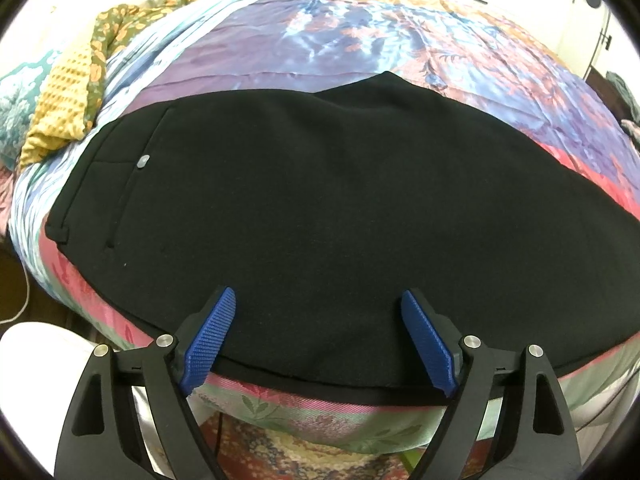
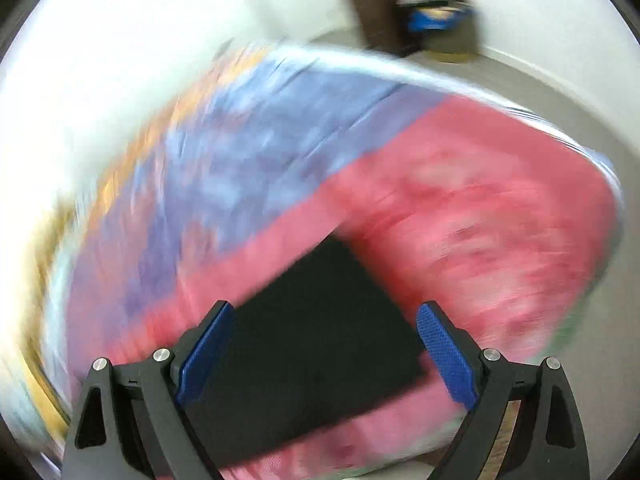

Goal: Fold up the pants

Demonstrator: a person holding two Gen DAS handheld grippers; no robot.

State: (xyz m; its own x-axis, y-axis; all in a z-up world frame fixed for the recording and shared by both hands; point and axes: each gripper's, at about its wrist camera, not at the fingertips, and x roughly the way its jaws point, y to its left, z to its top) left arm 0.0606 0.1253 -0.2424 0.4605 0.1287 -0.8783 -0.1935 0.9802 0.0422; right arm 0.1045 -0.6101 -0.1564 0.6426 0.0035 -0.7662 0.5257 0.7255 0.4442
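Here, the black pants (image 1: 304, 200) lie flat across the near part of a bed, on a patterned satin quilt (image 1: 360, 40), their long near hem running along the bed's front edge. Waistband end sits toward the bed's left side, with a small grey pocket button (image 1: 143, 161) showing; likely laid out this way so the legs stack and a fold can go across. A yellow waffle-knit cloth (image 1: 60, 112) and a green floral cloth (image 1: 120, 20) lie bunched at the far left corner, apart from the work area.

The left gripper (image 1: 318, 300) hangs over the near hem, jaws spread wide, holding nothing; probably lined up to pinch that edge.

The right wrist view is badly motion-blurred. The right gripper (image 2: 324, 312) shows jaws wide apart and empty, above what appears to be the leg end of the pants (image 2: 312, 340), toward the bed's right front corner. A dark cabinet (image 2: 384, 12) stands against the far wall.
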